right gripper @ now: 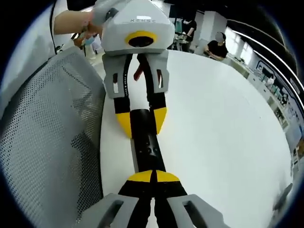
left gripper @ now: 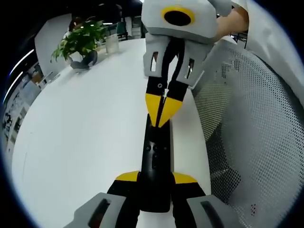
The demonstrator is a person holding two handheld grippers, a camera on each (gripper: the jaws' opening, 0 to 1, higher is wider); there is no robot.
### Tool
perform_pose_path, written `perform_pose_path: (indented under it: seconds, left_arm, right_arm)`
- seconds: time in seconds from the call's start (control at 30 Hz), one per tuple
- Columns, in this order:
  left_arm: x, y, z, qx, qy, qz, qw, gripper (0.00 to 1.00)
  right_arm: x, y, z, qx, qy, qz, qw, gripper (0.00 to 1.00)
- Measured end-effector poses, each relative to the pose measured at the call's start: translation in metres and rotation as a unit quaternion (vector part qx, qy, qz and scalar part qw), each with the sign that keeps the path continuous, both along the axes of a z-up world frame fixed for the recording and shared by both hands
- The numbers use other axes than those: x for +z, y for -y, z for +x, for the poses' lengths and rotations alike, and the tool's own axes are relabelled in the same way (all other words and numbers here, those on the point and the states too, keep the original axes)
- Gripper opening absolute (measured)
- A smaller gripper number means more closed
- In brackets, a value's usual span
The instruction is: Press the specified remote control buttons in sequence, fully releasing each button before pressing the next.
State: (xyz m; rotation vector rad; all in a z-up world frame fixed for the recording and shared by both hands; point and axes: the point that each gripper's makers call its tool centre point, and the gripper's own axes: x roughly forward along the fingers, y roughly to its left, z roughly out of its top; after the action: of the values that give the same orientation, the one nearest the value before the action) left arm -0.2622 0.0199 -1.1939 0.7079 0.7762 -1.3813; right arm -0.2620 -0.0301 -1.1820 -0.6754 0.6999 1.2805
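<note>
In the left gripper view, the left gripper (left gripper: 156,183) has its yellow-tipped jaws clamped on the near end of a black remote control (left gripper: 156,166), which lies lengthwise on the white table (left gripper: 85,142) close to its edge. Small buttons show on the upper face of the remote. At its far end the right gripper (left gripper: 162,114) comes down with its tips drawn together, touching the top of the remote. Beside the table edge stands a grey mesh chair back (left gripper: 251,142). Farther off on the table is a pot (left gripper: 83,61) holding a green leafy plant (left gripper: 81,40), with a clear glass (left gripper: 112,44) near it; what the glass holds I cannot tell

In the right gripper view, people sit (right gripper: 218,46) beyond the table's far edge
</note>
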Motion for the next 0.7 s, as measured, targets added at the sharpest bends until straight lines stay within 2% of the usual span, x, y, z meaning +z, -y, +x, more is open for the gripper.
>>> perform_pose_path:
  seconds: [0.17,0.33,0.43,0.5,0.6,0.67,0.7]
  left_arm:
    - [0.000,0.000,0.000,-0.001,0.000,0.000,1.0000,0.22]
    - [0.000,0.000,0.000,0.000,0.000,-0.002,1.0000,0.22]
    - [0.000,0.000,0.000,-0.001,0.000,-0.004,1.0000,0.22]
    - [0.000,0.000,0.000,-0.001,0.000,-0.004,1.0000,0.22]
    - [0.000,0.000,0.000,0.001,0.000,-0.006,1.0000,0.22]
    - [0.000,0.000,0.000,0.002,-0.001,-0.006,1.0000,0.22]
    - [0.000,0.000,0.000,0.001,-0.001,-0.006,1.0000,0.22]
  right_arm:
    - [0.000,-0.010,-0.002,0.008,-0.007,0.017,0.9998,0.00]
    - [-0.001,-0.014,0.000,0.031,0.001,-0.008,0.9995,0.00]
    - [-0.001,-0.015,0.000,0.033,-0.008,-0.023,0.9991,0.00]
    - [-0.001,-0.015,-0.001,0.041,0.000,-0.028,0.9988,0.00]
    - [0.000,-0.017,-0.003,0.039,0.006,-0.024,0.9989,0.00]
    - [0.002,-0.026,-0.012,0.040,-0.011,-0.004,0.9991,0.00]
    - [0.002,-0.028,-0.014,0.045,-0.011,-0.006,0.9989,0.00]
